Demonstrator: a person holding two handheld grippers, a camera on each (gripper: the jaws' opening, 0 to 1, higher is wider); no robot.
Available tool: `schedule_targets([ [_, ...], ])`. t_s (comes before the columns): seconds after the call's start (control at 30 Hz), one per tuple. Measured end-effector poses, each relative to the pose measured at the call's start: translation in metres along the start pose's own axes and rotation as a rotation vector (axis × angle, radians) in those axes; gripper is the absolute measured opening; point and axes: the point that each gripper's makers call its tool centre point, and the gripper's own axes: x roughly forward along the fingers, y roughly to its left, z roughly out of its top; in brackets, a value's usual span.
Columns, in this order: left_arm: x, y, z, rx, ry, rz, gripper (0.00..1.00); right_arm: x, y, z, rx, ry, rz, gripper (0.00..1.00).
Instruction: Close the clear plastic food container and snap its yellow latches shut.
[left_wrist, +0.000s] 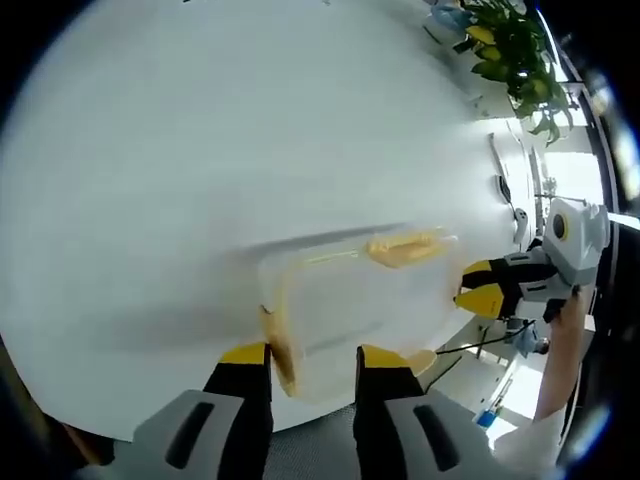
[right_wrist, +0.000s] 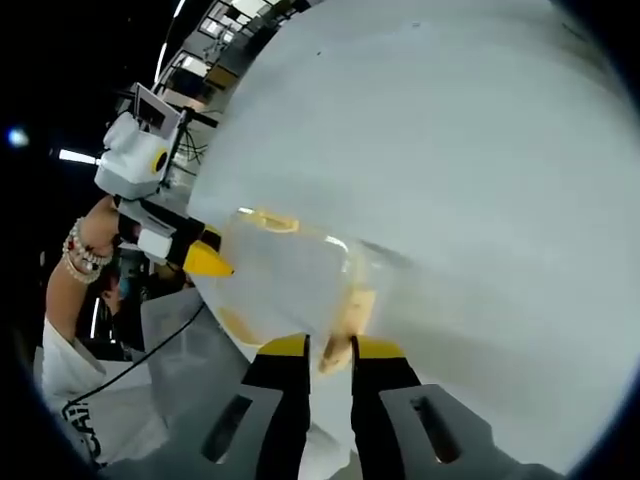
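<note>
Tabletop (left_wrist: 200, 130), plain white, carries the clear container (left_wrist: 355, 305) at its near edge. The left gripper (left_wrist: 312, 356) is held narrowly apart around a yellow latch (left_wrist: 278, 345); the right gripper (right_wrist: 330, 348) is held narrow around another latch (right_wrist: 350, 315). A leafy plant (left_wrist: 515, 50) is seen beyond.

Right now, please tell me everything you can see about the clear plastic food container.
The clear plastic food container is a rounded rectangular box of cloudy transparent plastic with yellow latches on its sides. It lies flat near the edge of a white table, lid on. The left gripper meets its near edge; the right gripper straddles a latch at the opposite end.
</note>
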Motion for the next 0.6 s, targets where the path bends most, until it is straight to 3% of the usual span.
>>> schedule_targets([
  [0.03, 0.0, 0.0, 0.0, -0.001, 0.001, -0.001, 0.24, 0.0, 0.0, 0.0, 0.0, 0.0, 0.001, 0.1],
  [0.07, 0.0, 0.01, -0.002, 0.037, 0.022, 0.041, 0.23, -0.001, 0.001, 0.001, -0.011, -0.003, 0.011, 0.1],
  [0.1, 0.005, -0.001, -0.003, 0.003, 0.015, 0.016, 0.23, -0.002, 0.0, 0.0, -0.002, -0.002, 0.005, 0.1],
  [0.4, 0.019, -0.014, -0.004, 0.015, 0.009, 0.011, 0.24, -0.006, -0.001, -0.003, -0.002, -0.011, 0.021, 0.09],
  [0.47, 0.019, -0.014, -0.003, 0.013, 0.007, 0.011, 0.24, -0.008, -0.002, 0.0, 0.07, -0.037, 0.057, 0.07],
  [0.6, 0.018, -0.018, -0.006, 0.015, 0.003, 0.011, 0.24, -0.009, -0.004, 0.002, 0.033, -0.038, 0.06, 0.07],
])
